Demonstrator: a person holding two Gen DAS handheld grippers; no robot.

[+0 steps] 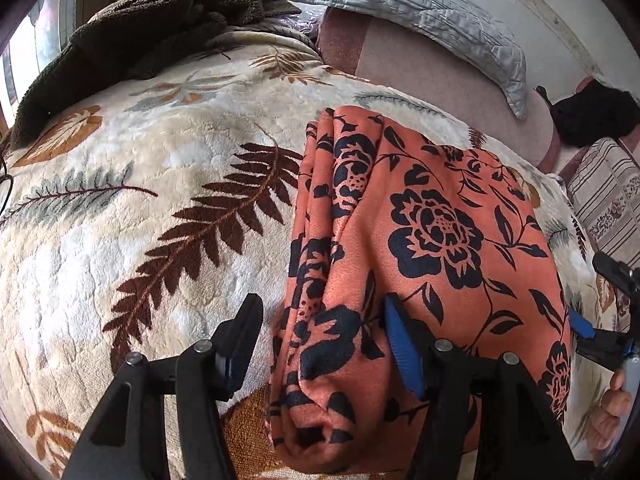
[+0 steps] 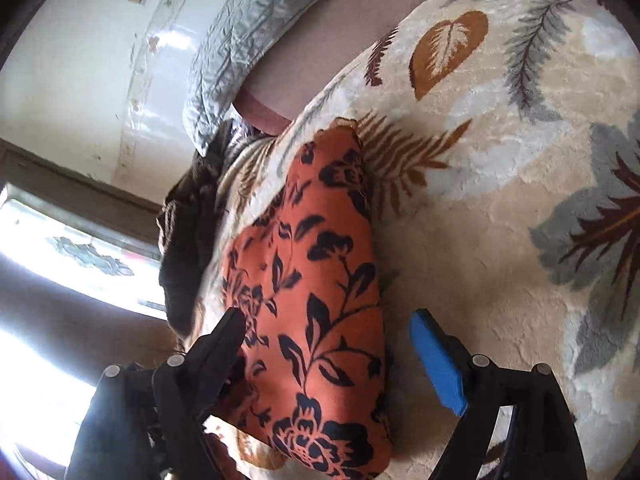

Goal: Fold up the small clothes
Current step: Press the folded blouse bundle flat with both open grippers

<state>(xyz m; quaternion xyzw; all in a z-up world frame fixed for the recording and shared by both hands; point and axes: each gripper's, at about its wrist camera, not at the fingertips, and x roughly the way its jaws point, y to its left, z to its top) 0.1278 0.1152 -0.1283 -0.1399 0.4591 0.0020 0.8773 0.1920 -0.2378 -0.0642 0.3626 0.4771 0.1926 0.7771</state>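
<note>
An orange garment with a black flower print (image 1: 420, 248) lies folded lengthwise on a cream leaf-pattern blanket (image 1: 120, 208). Its layered folded edge runs along its left side in the left wrist view. My left gripper (image 1: 320, 312) is open, its jaws straddling that near left edge. In the right wrist view the same garment (image 2: 320, 280) lies lengthwise ahead. My right gripper (image 2: 328, 320) is open, its jaws astride the garment's near end. The right gripper also shows at the garment's right edge in the left wrist view (image 1: 600, 320).
A dark brown fleece garment (image 1: 132, 36) lies at the far left of the blanket. A grey quilted pillow (image 1: 420, 12) leans on a pink headboard (image 1: 420, 76). A black item (image 1: 592, 116) and striped fabric (image 1: 608, 200) lie at right. A window (image 2: 60, 240) is nearby.
</note>
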